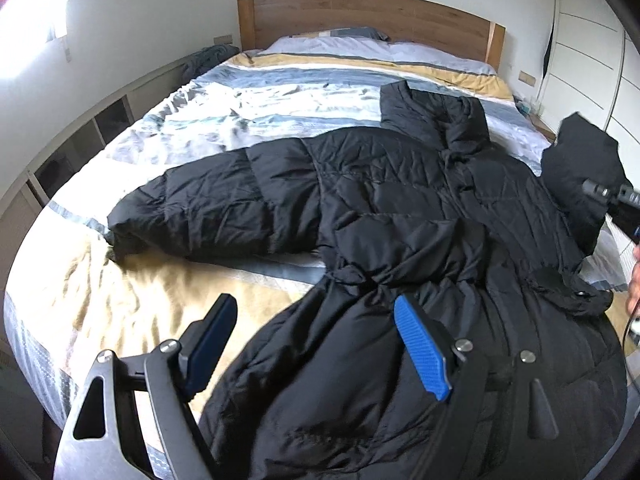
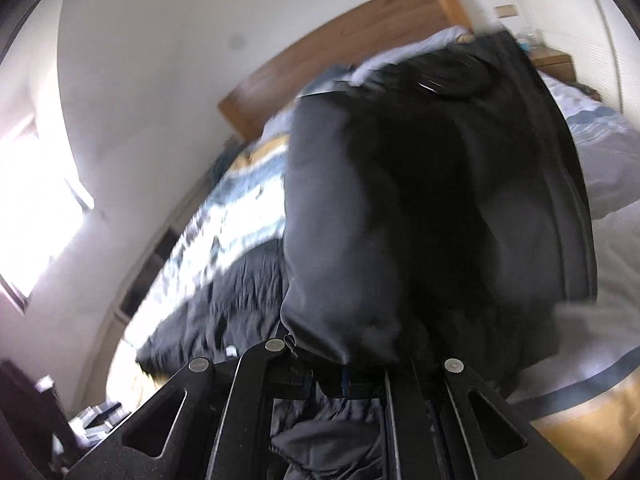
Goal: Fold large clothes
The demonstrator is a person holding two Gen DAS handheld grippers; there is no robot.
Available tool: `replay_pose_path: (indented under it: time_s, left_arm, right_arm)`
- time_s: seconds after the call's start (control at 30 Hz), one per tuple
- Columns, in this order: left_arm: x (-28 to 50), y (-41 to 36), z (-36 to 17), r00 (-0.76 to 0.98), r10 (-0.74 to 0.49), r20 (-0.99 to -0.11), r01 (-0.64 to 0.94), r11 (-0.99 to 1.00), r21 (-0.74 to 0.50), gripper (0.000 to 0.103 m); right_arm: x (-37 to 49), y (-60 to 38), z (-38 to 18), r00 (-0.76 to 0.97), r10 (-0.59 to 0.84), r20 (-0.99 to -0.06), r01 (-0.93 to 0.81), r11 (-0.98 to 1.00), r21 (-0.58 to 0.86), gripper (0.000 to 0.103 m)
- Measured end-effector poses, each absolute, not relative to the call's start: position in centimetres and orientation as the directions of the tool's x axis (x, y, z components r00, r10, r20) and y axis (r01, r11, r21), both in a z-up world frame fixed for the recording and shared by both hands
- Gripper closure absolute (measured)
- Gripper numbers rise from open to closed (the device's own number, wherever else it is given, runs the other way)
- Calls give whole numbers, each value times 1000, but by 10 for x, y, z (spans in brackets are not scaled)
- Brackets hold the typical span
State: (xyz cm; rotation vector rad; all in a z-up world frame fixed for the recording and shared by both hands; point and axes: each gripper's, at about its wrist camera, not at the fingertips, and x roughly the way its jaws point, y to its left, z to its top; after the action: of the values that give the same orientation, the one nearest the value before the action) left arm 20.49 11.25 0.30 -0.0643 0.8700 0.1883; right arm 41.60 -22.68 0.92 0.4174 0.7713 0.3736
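Note:
A long black puffer coat [image 1: 380,200] lies spread on the bed, collar toward the headboard, one sleeve [image 1: 208,208] stretched out to the left. My left gripper [image 1: 316,344] is open with blue pads, hovering over the coat's lower skirt. My right gripper [image 1: 600,192] shows at the right edge of the left wrist view, shut on the coat's other sleeve [image 1: 580,168] and holding it lifted off the bed. In the right wrist view that sleeve [image 2: 400,220] fills the frame and hides my right gripper [image 2: 348,364] fingertips.
The bed [image 1: 168,132] has a striped blue, white and tan cover and a wooden headboard [image 1: 360,16]. Low shelving [image 1: 80,148] runs along the left wall. A white wardrobe [image 1: 592,48] and a bedside table [image 1: 540,124] stand at the right.

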Motion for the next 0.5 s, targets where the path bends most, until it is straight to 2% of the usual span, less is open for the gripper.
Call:
replay_pose_path:
  time_s: [0.17, 0.27, 0.33, 0.4, 0.5]
  left_arm:
    - [205, 114, 3, 629, 158, -761, -200, 979, 38, 23]
    - [206, 111, 3, 634, 182, -752, -211, 976, 59, 23]
    - [207, 108, 2, 633, 188, -751, -214, 975, 64, 23]
    - [208, 104, 2, 635, 173, -753, -209, 977, 48, 23]
    - [213, 91, 5, 646, 160, -746, -192, 980, 44, 23]
  right_arm:
    - [417, -176, -34, 566, 471, -677, -197, 874, 443, 92]
    - [413, -156, -62, 519, 425, -742, -201, 904, 376, 86]
    - [411, -145, -78, 499, 392, -773, -190, 920, 343, 79]
    - [410, -142, -89, 483, 395, -782, -189, 918, 347, 68]
    - [412, -137, -84, 478, 405, -779, -224, 914, 337, 56]
